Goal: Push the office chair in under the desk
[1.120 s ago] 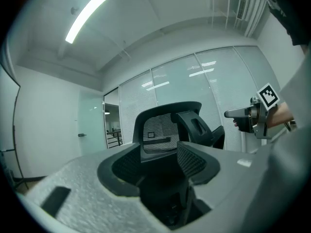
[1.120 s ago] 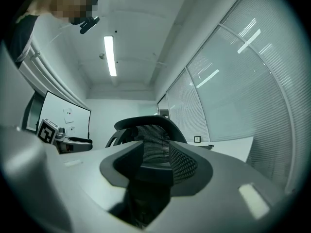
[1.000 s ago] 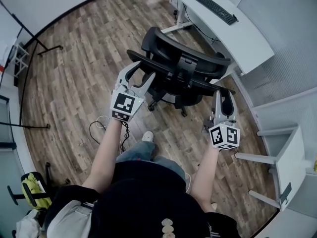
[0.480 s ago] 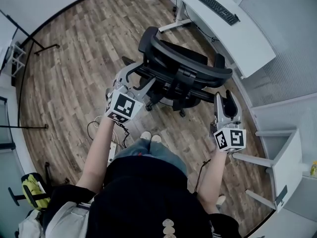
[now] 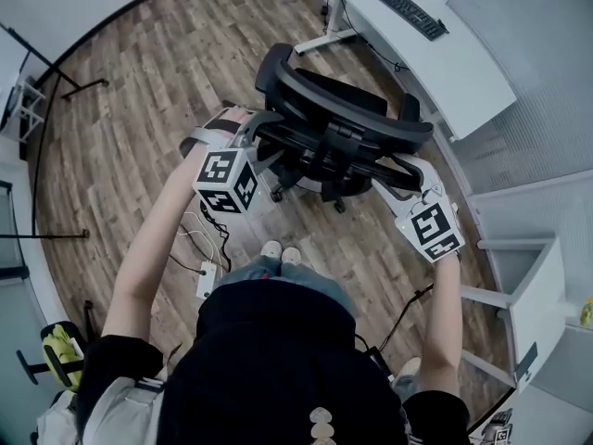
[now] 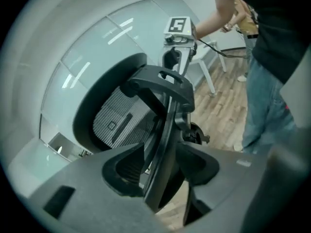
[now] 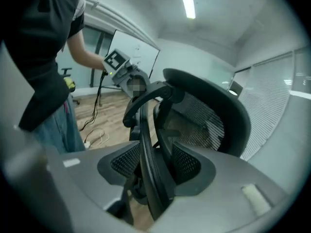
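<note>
A black mesh office chair (image 5: pixel 343 119) stands on the wood floor with its back toward me, short of the white desk (image 5: pixel 454 54). My left gripper (image 5: pixel 250 128) is at the backrest's left edge. In the left gripper view its jaws (image 6: pixel 163 178) straddle the thin backrest rim (image 6: pixel 167 130) with gaps on both sides; they have just been closing a little. My right gripper (image 5: pixel 408 170) is at the right edge. Its jaws (image 7: pixel 153 174) have just been opening, and the rim (image 7: pixel 148 149) runs between them untouched.
A keyboard (image 5: pixel 400 7) lies on the desk. A white table frame (image 5: pixel 519 295) stands at the right. Loose cables (image 5: pixel 199 239) and a power strip (image 5: pixel 206 281) lie on the floor by my feet (image 5: pixel 278 253). A stand's legs (image 5: pixel 65 91) are at the far left.
Both grippers have moved forward from behind the chair to the backrest's side edges and rolled over. The right jaws stand wider than before.
</note>
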Available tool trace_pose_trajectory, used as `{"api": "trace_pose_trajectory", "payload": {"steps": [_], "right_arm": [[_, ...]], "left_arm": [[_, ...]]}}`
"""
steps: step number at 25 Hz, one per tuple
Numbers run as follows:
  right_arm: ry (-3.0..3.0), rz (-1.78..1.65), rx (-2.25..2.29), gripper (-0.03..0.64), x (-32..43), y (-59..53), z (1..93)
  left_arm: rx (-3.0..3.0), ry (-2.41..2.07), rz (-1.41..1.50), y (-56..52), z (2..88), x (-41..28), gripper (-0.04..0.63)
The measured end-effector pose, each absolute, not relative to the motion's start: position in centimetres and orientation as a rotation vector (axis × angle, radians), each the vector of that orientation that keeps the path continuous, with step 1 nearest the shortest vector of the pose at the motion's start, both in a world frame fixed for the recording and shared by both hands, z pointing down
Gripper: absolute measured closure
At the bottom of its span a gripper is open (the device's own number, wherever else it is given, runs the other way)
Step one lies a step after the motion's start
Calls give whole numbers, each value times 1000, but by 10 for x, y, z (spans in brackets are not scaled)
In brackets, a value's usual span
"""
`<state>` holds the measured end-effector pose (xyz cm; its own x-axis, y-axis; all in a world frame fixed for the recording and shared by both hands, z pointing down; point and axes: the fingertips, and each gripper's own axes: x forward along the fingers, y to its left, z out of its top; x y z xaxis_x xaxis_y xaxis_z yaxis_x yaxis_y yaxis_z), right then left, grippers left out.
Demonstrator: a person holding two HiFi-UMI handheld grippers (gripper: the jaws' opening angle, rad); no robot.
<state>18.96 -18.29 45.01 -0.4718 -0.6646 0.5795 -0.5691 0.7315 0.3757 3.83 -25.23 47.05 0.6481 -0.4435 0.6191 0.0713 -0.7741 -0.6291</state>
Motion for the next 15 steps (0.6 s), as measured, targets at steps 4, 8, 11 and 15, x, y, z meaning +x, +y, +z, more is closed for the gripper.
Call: {"api": "trace_pose_trajectory", "payload": {"steps": [4, 8, 11, 15], "right_arm": [[-2048, -215, 735, 417, 188, -186, 474], [-1942, -232, 595, 405, 184, -187, 495], [-1882, -254, 525, 431, 180, -190, 505], [-1855, -263, 466, 459, 176, -192, 515]], "left_arm": [[-2102, 145, -1186, -250, 492, 43, 384], [-2017, 124, -1218, -255, 501, 47, 416], [-1996, 113, -1229, -256, 504, 50, 417], [-1973, 96, -1236, -258, 508, 52, 422]]}}
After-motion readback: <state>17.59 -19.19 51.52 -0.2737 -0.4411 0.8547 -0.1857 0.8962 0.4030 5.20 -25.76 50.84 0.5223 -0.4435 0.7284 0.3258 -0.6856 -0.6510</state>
